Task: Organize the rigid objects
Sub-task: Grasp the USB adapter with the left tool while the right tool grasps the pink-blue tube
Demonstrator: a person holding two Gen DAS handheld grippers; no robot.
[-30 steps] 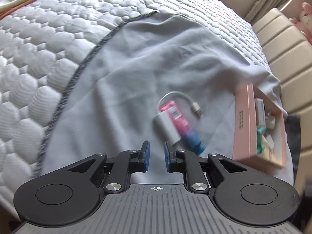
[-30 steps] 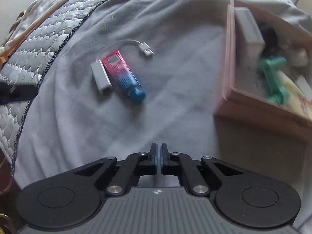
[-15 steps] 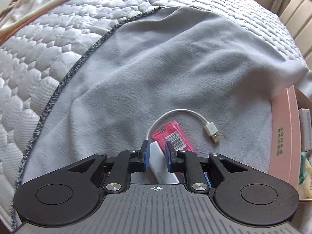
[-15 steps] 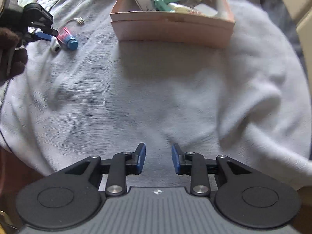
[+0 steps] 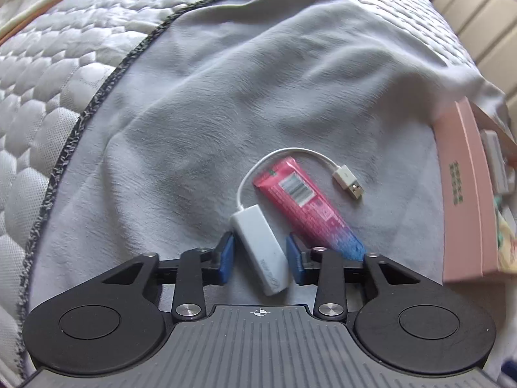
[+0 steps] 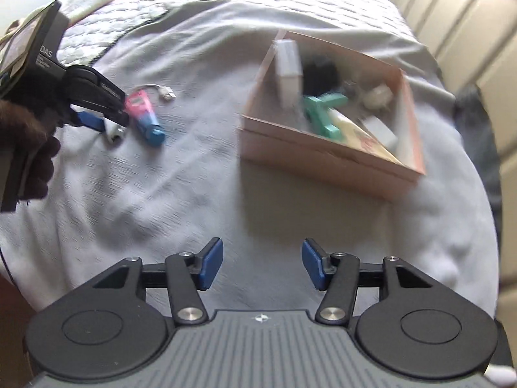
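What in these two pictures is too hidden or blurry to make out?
- Tube: cap end hidden behind the left gripper finger, left wrist view.
- Pink box: contents cut off by the right frame edge, left wrist view.
- Box contents: motion-blurred, right wrist view.
- White adapter: mostly covered by the left gripper, right wrist view.

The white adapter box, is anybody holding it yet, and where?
Not yet. The left gripper is open with its blue pads either side of the white adapter, which lies on the grey blanket. The right gripper is open and empty.

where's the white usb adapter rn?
Left wrist view, low centre: the white adapter lies on the grey cloth between the open left gripper fingers, pink tube beside it.
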